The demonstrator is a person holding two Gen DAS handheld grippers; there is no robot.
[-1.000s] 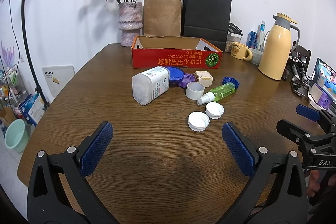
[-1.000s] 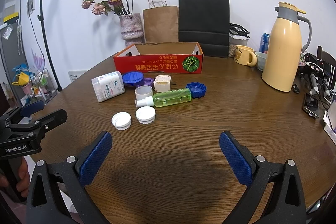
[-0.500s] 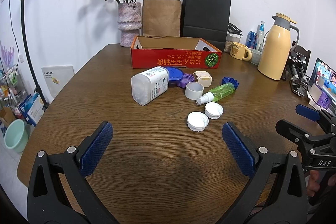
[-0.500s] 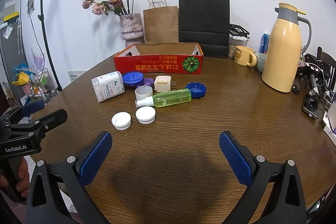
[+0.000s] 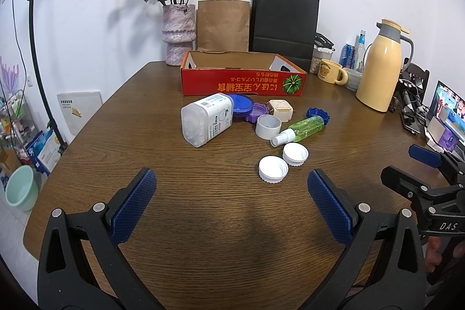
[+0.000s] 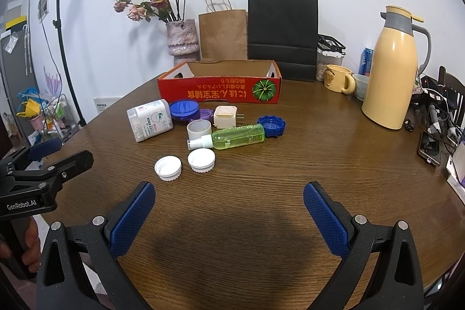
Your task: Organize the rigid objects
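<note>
The left gripper (image 5: pixel 231 188) is held low over the near part of the round brown wooden table (image 5: pixel 203 237), its blue-padded fingers (image 5: pixel 133 205) spread wide with nothing between them. The right gripper (image 6: pixel 229 201) is held the same way beside it, spread wide and empty.

Just beyond both, two white ribbed screw caps (image 6: pixel 168 168) are seen lying side by side, hollow side up. Behind them a clear green plastic spray bottle (image 6: pixel 238 136) lies on its side, its white nozzle just beside a short white plastic ring (image 6: pixel 198 130). A dark blue notched cap (image 6: pixel 271 126) is touched by the bottle's base. A cream plug adapter (image 6: pixel 224 116), a purple notched cap (image 6: pixel 205 114) and a round blue lid (image 6: pixel 184 109) are gathered behind the ring. A clear square tub of cotton swabs (image 5: pixel 207 119) lies tipped over to the left.

Farther back, an open red cardboard tray (image 5: pixel 242 84) is placed, seemingly empty.
</note>
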